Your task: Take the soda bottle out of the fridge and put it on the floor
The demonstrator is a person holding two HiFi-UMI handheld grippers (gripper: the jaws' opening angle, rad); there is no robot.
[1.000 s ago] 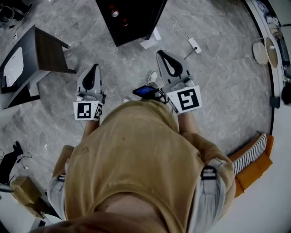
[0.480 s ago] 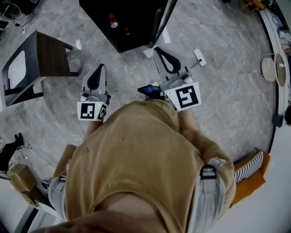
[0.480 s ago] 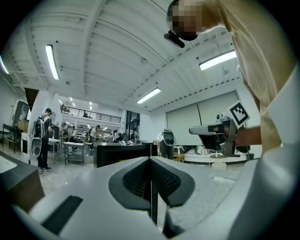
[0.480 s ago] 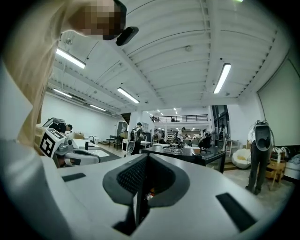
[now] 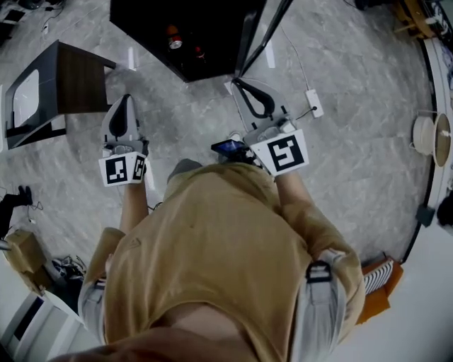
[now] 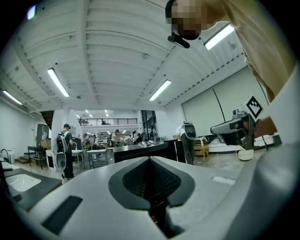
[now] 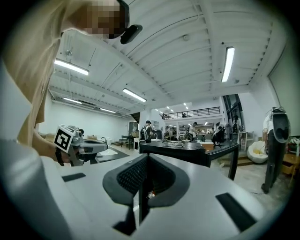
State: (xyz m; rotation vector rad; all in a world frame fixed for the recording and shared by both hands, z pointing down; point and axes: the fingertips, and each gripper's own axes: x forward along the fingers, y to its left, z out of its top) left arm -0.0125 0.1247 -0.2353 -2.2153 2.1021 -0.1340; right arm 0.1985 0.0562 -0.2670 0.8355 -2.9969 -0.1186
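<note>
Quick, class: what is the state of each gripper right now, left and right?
Left gripper: closed, holding nothing.
Right gripper: closed, holding nothing.

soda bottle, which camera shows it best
The head view: it looks down into the open fridge, where the soda bottle stands. Both gripper views look level across the room and show no bottle clearly.

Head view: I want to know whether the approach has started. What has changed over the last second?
The person has walked toward the fridge, which now shows larger and lower in the picture. The right tool has neared its open door, and the left tool has drifted leftward. Unchanged: both tools shut and empty, bottles inside the fridge.
</note>
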